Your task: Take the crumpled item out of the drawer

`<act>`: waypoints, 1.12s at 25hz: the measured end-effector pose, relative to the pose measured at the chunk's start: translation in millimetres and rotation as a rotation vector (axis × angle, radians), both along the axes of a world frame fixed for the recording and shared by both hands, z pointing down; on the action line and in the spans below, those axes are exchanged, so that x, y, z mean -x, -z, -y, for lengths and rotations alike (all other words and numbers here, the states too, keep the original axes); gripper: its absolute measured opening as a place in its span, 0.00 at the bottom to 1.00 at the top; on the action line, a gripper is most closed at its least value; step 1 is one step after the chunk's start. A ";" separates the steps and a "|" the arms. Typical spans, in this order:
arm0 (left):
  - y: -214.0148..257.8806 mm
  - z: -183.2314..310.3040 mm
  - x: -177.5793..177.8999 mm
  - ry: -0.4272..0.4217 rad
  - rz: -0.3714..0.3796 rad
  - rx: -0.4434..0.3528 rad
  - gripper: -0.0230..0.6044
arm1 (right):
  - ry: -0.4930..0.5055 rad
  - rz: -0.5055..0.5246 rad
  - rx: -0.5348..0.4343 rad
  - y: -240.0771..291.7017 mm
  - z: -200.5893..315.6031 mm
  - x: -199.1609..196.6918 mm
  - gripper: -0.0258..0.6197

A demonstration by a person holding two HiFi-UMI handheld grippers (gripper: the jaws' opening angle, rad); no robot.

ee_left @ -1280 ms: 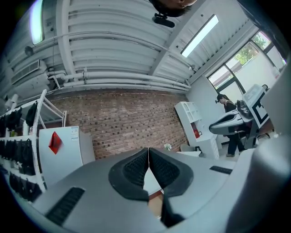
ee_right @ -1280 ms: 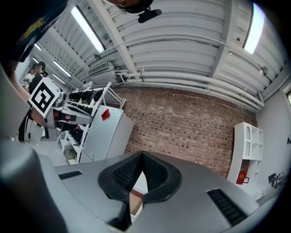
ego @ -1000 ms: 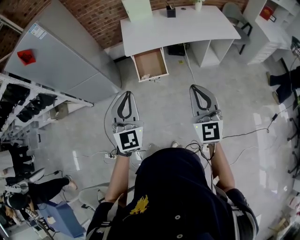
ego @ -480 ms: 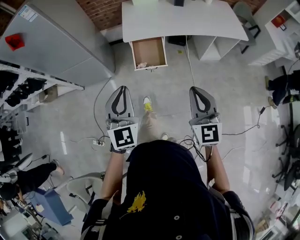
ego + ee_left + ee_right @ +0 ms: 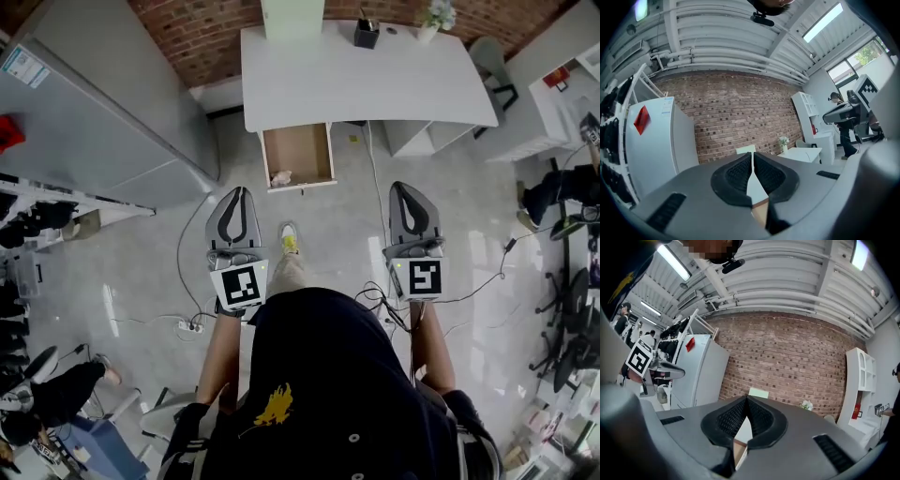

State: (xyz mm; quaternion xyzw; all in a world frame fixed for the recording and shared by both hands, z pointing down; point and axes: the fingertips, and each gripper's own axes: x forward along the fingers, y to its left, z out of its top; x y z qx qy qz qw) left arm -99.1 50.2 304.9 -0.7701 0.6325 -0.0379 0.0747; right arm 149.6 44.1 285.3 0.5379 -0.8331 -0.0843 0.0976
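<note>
An open wooden drawer [image 5: 298, 155] juts from under the white desk [image 5: 356, 75] ahead of me. In the drawer's near left corner lies a small pale crumpled item [image 5: 280, 177]. My left gripper [image 5: 236, 191] is held over the floor just short of the drawer, its tips touching and nothing between them. My right gripper [image 5: 409, 187] hangs level with it to the right, also shut and empty. In the left gripper view the left gripper [image 5: 752, 154] points at the desk and brick wall; in the right gripper view the right gripper [image 5: 746, 399] does the same.
A grey cabinet [image 5: 103, 112] stands to the left of the desk, with racks of dark shoes [image 5: 28, 225] beside it. Cables [image 5: 187, 281] trail over the glossy floor. A black pen pot [image 5: 366, 34] and small plant [image 5: 436, 17] sit on the desk. White shelving [image 5: 562, 84] stands at right.
The view has moved forward, so the desk and drawer now lie nearer both grippers. A foot in a yellow-tipped shoe has stepped forward between them. Both grippers stay shut.
</note>
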 end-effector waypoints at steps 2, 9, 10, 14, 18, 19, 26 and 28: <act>-9.7 45.3 14.8 -0.018 -0.023 0.023 0.07 | -0.010 0.018 0.012 -1.4 44.2 18.1 0.08; -29.2 182.8 22.5 -0.180 0.093 0.047 0.07 | -0.105 -0.006 0.175 -32.1 156.3 40.1 0.08; -31.2 193.0 24.5 -0.190 0.092 0.054 0.07 | -0.100 -0.003 0.173 -33.2 165.9 45.6 0.08; -49.7 224.8 25.8 -0.194 0.091 0.123 0.07 | -0.087 0.038 0.176 -40.8 201.9 56.2 0.08; -65.6 251.3 16.6 -0.174 0.099 0.132 0.07 | -0.048 0.029 0.165 -51.4 236.1 55.2 0.08; -69.7 255.1 15.5 -0.165 0.101 0.146 0.07 | -0.035 0.028 0.169 -54.0 242.9 56.1 0.08; -89.8 271.7 2.1 -0.144 0.095 0.215 0.07 | 0.037 0.030 0.168 -56.9 289.7 62.9 0.08; -98.2 273.6 -2.1 -0.152 0.097 0.236 0.07 | 0.039 0.039 0.173 -60.0 296.9 62.5 0.08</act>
